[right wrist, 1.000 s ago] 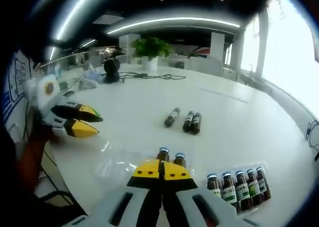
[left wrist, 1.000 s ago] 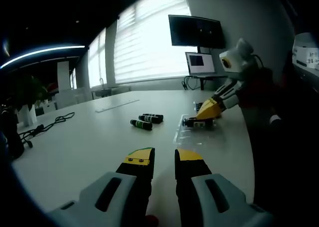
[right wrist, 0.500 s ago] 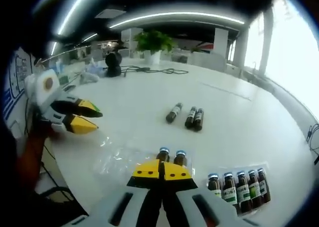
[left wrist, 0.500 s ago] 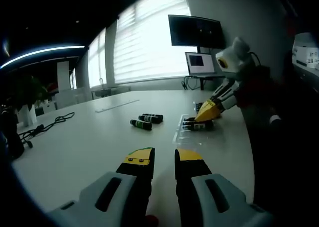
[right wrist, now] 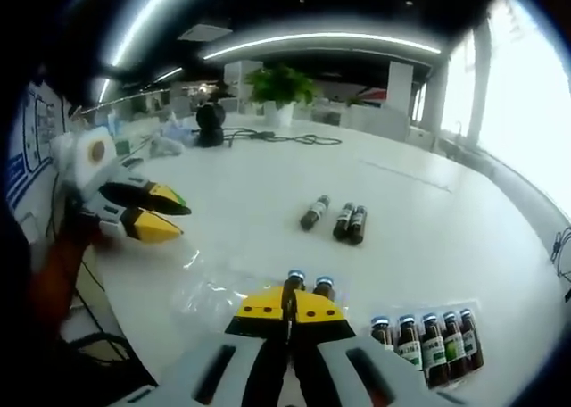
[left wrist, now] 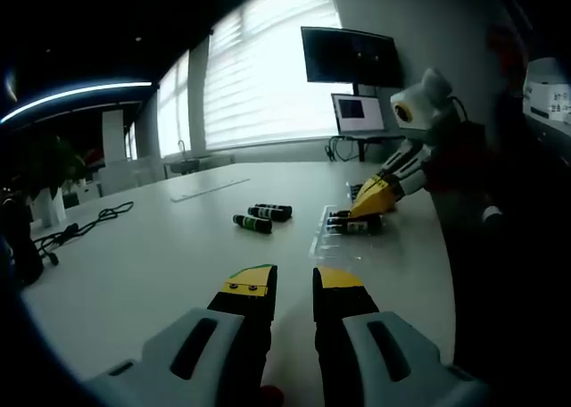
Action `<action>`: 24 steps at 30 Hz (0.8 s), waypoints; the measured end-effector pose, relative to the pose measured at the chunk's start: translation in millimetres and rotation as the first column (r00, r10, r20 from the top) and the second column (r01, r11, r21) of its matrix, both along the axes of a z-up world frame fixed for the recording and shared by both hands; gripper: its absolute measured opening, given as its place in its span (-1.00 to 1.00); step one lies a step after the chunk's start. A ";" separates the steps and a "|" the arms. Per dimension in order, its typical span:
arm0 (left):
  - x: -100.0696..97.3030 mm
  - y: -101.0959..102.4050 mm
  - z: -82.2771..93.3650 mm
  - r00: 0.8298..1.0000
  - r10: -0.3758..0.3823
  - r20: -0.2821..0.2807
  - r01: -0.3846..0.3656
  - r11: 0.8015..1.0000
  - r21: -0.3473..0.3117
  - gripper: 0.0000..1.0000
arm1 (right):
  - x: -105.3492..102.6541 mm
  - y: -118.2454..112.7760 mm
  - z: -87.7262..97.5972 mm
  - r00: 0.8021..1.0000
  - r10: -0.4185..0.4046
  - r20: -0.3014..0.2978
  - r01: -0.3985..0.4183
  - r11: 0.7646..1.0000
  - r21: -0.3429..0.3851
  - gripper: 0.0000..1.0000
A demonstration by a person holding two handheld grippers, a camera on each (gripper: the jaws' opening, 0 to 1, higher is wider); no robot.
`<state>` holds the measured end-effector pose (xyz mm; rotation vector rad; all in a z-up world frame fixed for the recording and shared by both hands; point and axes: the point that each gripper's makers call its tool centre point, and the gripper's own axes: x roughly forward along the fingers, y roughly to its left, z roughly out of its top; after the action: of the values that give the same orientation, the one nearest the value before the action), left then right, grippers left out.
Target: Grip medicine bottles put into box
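The right tool [right wrist: 287, 307] has its two yellow tips pressed together with nothing between them. Two small brown bottles [right wrist: 306, 285] with blue caps stand just past its tips, side by side, on a clear plastic tray [right wrist: 207, 293]. Five more bottles [right wrist: 428, 335] stand in a row to the right of the tool, close to the near edge of the white worktop [right wrist: 250, 184]. Three dark bottles [right wrist: 340, 220] lie on their sides farther ahead, two of them touching and one a little apart. That makes ten bottles.

The left tool [left wrist: 293, 280] hangs over bare worktop with its tips a little apart, holding nothing. It also shows at the left of the right gripper view, near the worktop's edge. In the left gripper view the three lying bottles are ahead and the tray is ahead to the right, near the worktop's right edge, with the right tool at it.

There is a lot of open worktop between the two tools and around the three lying bottles. A green plant [right wrist: 279, 87] and a black cable [right wrist: 281, 139] sit at the far side.
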<state>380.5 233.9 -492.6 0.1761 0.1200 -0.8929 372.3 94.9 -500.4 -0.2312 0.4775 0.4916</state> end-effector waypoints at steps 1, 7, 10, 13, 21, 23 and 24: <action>0.0 0.0 -0.1 1.000 0.000 0.000 0.000 1.000 0.001 -0.80 | 0.3 -0.7 1.7 1.000 0.000 0.013 0.000 1.000 0.003 -1.00; 0.3 0.1 -0.3 1.000 0.001 0.000 -0.001 1.000 0.002 -0.80 | 0.5 -2.2 10.9 0.997 -0.003 0.073 -0.002 0.998 0.069 -0.99; 0.5 0.3 -0.3 1.000 0.002 0.000 -0.002 1.000 0.002 -0.80 | 1.7 -6.0 15.3 0.994 -0.018 0.112 0.007 0.995 0.097 -0.99; 0.6 0.3 -0.8 1.000 0.003 0.001 -0.003 1.000 0.006 -0.80 | 2.7 -10.5 19.7 0.988 -0.027 0.155 0.013 0.996 0.093 -1.00; 0.6 0.6 -1.1 1.000 0.005 0.002 -0.005 1.000 0.009 -0.80 | -1.4 -8.9 27.4 0.978 -0.014 0.207 -0.012 0.992 0.126 -1.00; 0.5 0.8 -0.9 1.000 0.004 0.003 -0.005 1.000 0.008 -0.80 | -2.6 -7.7 28.9 0.974 -0.008 0.226 -0.020 0.992 0.123 -1.00; 0.6 1.1 -0.8 1.000 0.005 0.001 -0.005 1.000 0.006 -0.80 | -3.3 -6.8 30.2 0.971 -0.001 0.240 -0.028 0.993 0.118 -1.00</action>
<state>381.2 235.0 -493.3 0.1815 0.1220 -0.8875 369.0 88.1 -470.1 -0.1742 0.2095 0.4972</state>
